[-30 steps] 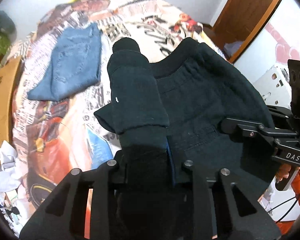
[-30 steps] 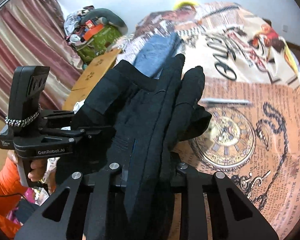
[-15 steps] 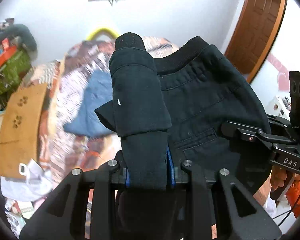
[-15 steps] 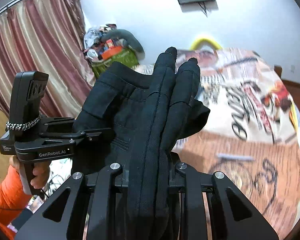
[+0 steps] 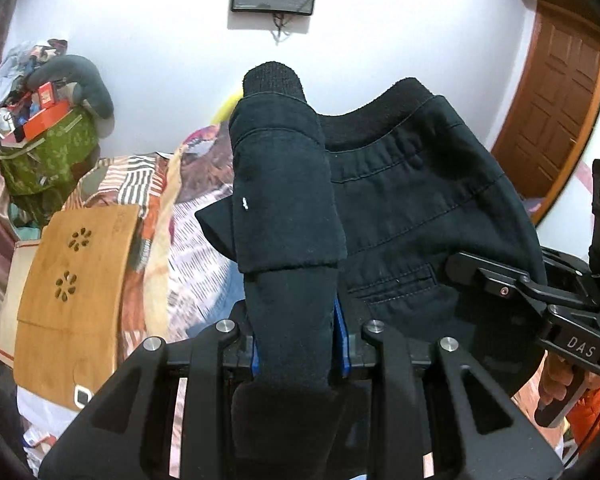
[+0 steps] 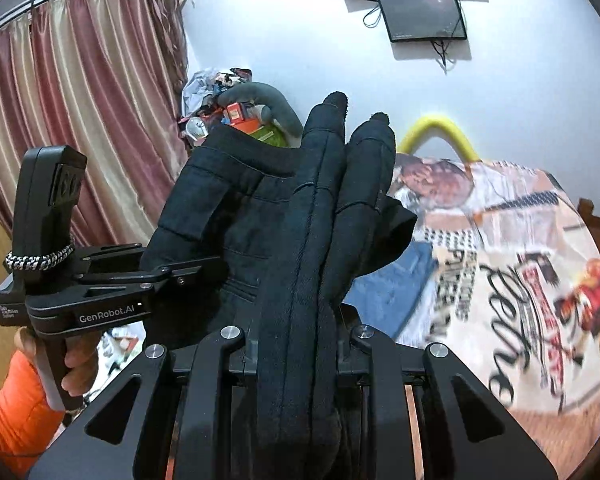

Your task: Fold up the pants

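Black pants [image 5: 400, 200] now raised off patterned bed [image 5: 196, 248], bundle carried between both tools. Left gripper [image 5: 296, 344] clamped narrow on folded cuff end; right gripper [image 6: 296, 344] pinching stacked layers. Probably heading toward blue jeans [image 6: 392, 292], view blurred.

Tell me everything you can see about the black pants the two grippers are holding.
The black pants look like soft, thick cotton, with a ribbed waistband at the top, topstitched seams and a welt pocket. They are bunched into several layers and held up off the printed bedspread. The left gripper clamps one thick fold, which stands up past its fingers; the right gripper clamps another stack of layers. Nothing else touches them in view. A small white speck sits on the front fold.
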